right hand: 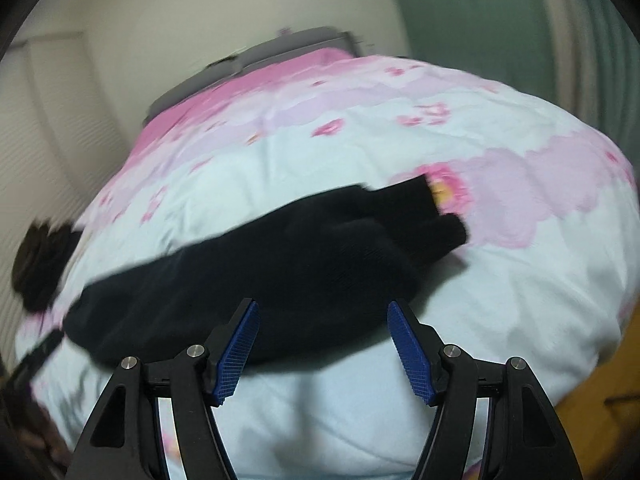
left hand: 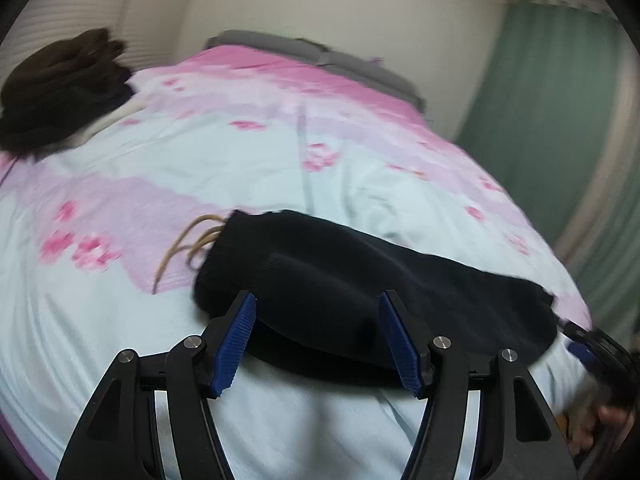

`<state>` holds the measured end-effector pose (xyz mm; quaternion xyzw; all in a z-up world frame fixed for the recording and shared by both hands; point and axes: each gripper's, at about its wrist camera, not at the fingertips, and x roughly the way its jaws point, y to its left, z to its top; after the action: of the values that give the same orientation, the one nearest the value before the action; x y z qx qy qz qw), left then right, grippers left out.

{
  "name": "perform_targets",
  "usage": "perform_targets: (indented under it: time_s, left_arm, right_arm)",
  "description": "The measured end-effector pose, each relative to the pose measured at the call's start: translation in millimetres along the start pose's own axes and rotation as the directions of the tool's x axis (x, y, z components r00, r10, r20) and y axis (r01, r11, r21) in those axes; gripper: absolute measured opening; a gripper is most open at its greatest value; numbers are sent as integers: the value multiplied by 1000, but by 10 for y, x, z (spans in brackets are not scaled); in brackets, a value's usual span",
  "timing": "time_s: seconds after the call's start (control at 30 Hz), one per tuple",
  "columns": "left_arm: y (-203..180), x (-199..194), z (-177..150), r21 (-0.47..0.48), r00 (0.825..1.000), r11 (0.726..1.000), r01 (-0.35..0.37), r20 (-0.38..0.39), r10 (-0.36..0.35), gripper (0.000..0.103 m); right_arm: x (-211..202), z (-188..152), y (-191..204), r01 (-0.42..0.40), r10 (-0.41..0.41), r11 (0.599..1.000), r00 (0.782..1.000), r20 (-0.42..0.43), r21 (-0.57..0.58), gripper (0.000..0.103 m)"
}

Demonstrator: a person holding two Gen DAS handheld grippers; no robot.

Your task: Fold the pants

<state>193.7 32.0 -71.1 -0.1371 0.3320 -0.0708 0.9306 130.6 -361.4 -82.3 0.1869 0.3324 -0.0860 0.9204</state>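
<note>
Dark navy pants (left hand: 360, 284) lie folded lengthwise in a long band across the near part of the bed, with tan drawstrings (left hand: 188, 240) trailing from the waist end at the left. My left gripper (left hand: 318, 340) stands open just above the near edge of the waist end, nothing between its blue pads (left hand: 236, 344). In the right wrist view the same pants (right hand: 260, 280) run from lower left to the leg cuffs (right hand: 432, 216) at the right. My right gripper (right hand: 324, 348) is open over their near edge, nothing pinched. The right gripper's tip (left hand: 588, 348) shows at the far right of the left wrist view.
The bed carries a pale blue and pink flowered cover (left hand: 200, 152). A heap of dark brown clothing (left hand: 60, 88) sits at its far left corner. Grey pillows (left hand: 320, 56) lie at the head by the wall. A green curtain (left hand: 540, 100) hangs to the right. A wooden floor (right hand: 600, 400) shows past the bed's right edge.
</note>
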Motion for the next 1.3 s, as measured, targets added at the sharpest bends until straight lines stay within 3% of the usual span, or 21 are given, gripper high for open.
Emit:
perform_targets:
  time_s: [0.13, 0.3, 0.33, 0.37, 0.4, 0.5, 0.6, 0.63, 0.7, 0.83, 0.93, 1.1, 1.2, 1.3]
  left_arm:
    - [33, 140, -10, -93, 995, 991, -96, -25, 94, 63]
    - [-13, 237, -78, -82, 988, 984, -156, -18, 155, 63]
    - [-24, 234, -93, -85, 987, 983, -163, -11, 163, 63]
    - [-26, 232, -101, -87, 986, 982, -167, -7, 167, 63]
    - [-33, 221, -113, -90, 985, 981, -170, -1, 170, 62]
    - [-42, 212, -128, -101, 984, 979, -175, 14, 177, 62]
    - [-16, 217, -169, -121, 983, 976, -179, 20, 183, 63]
    - [1, 227, -182, -126, 983, 976, -178, 15, 181, 63]
    - [16, 247, -198, -133, 984, 976, -175, 8, 177, 63]
    - [-71, 219, -210, -87, 980, 977, -193, 28, 196, 62]
    - [-109, 178, -204, -70, 979, 978, -194, 54, 198, 62]
    - [-146, 80, -161, -59, 972, 975, -214, 88, 218, 62]
    - [-211, -68, -99, -47, 963, 972, -229, 136, 233, 64]
    - [-316, -232, 27, -27, 952, 972, -234, 197, 235, 74]
  right_arm:
    - [58, 29, -180, 58, -68, 978, 997, 42, 200, 68]
    - [317, -34, -374, 50, -51, 930, 999, -7, 365, 67]
    - [368, -64, -428, 39, -41, 914, 999, -4, 404, 64]
    - [393, -73, -448, 27, -33, 909, 999, 6, 415, 41]
    - [424, -66, -467, 14, -23, 909, 1000, 18, 417, 25]
    - [410, -8, -456, 16, -40, 918, 998, 51, 397, 14]
    - [184, 152, -254, 41, -93, 963, 978, 186, 267, 13]
    - [110, 216, -139, 53, -101, 979, 965, 241, 197, 13]
    - [136, 250, -76, 81, -119, 984, 962, 247, 159, 13]
    - [614, 118, -394, 103, -122, 953, 991, 52, 284, 15]
    - [598, 98, -400, 106, -125, 950, 991, 45, 293, 18]
    - [463, 123, -330, 125, -149, 950, 987, 62, 285, 55]
    - [335, 95, -327, 132, -161, 947, 984, 77, 293, 60]
    - [206, 86, -286, 119, -152, 952, 984, 99, 281, 65]
